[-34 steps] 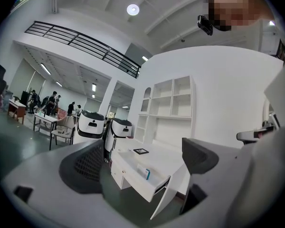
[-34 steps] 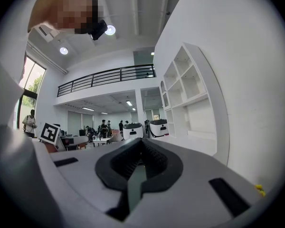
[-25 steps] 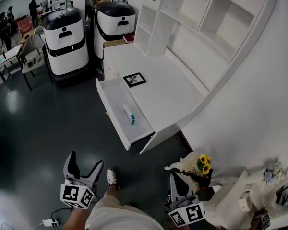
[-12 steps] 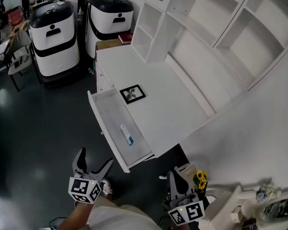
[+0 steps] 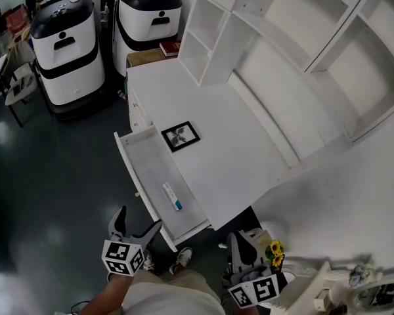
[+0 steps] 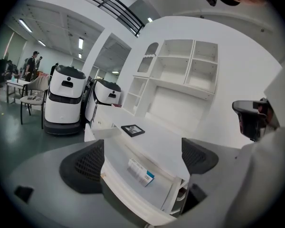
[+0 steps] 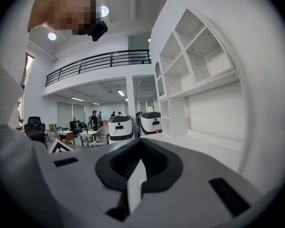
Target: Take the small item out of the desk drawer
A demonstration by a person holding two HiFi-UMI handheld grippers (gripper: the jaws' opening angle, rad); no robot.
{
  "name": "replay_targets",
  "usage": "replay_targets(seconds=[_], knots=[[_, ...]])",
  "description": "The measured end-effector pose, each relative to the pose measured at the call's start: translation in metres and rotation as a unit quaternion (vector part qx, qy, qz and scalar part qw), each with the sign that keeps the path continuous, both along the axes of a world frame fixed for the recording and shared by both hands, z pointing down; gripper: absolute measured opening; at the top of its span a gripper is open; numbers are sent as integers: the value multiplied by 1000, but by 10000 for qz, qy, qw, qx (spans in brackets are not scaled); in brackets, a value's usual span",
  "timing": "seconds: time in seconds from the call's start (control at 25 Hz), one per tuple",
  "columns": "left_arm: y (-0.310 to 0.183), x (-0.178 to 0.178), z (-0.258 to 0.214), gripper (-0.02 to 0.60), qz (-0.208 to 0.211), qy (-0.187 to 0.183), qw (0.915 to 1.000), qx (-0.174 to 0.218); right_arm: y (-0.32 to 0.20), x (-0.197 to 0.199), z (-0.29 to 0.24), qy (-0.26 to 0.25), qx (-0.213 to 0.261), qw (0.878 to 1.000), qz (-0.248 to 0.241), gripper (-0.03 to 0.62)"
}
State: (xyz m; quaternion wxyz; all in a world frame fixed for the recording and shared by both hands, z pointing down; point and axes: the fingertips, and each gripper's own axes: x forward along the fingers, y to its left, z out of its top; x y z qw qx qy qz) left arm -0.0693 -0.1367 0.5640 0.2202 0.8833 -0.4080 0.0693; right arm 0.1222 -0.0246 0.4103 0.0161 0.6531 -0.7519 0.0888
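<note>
One small box (image 5: 172, 196) is seen lying ungrasped in the open desk drawer (image 5: 146, 157).
Jaws are spread on left gripper (image 5: 139, 218), clamped on a white card (image 7: 135, 184) on right gripper (image 5: 240, 240); box may be shoved aside if pinched off-centre.

a white desk (image 5: 233, 155) bears a framed picture (image 5: 180, 136); its open drawer (image 5: 146, 168) holds a small box (image 5: 172, 196).

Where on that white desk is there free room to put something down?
The desk top is bare on both sides of the picture frame. The open drawer is free at its far half; the small box lies toward the near end. Nowhere is crowded.
</note>
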Motion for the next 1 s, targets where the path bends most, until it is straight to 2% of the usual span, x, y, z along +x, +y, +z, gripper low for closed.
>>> replay_targets(seconds=[0.2, 0.56, 0.68, 1.0], knots=[[-21, 29, 17, 494, -152, -279, 9993, -173, -39, 29, 7, -153, 66, 9992, -358, 9], [-39, 68, 69, 494, -842, -818, 9904, -736, -97, 67, 23, -220, 22, 9927, -1182, 9], [-47, 79, 84, 494, -1016, -943, 9866, -856, -104, 80, 34, -276, -77, 9909, -1312, 9], [-57, 103, 124, 492, -1140, -1333, 9773, -1184, -109, 102, 52, -356, -241, 9884, -1457, 9]])
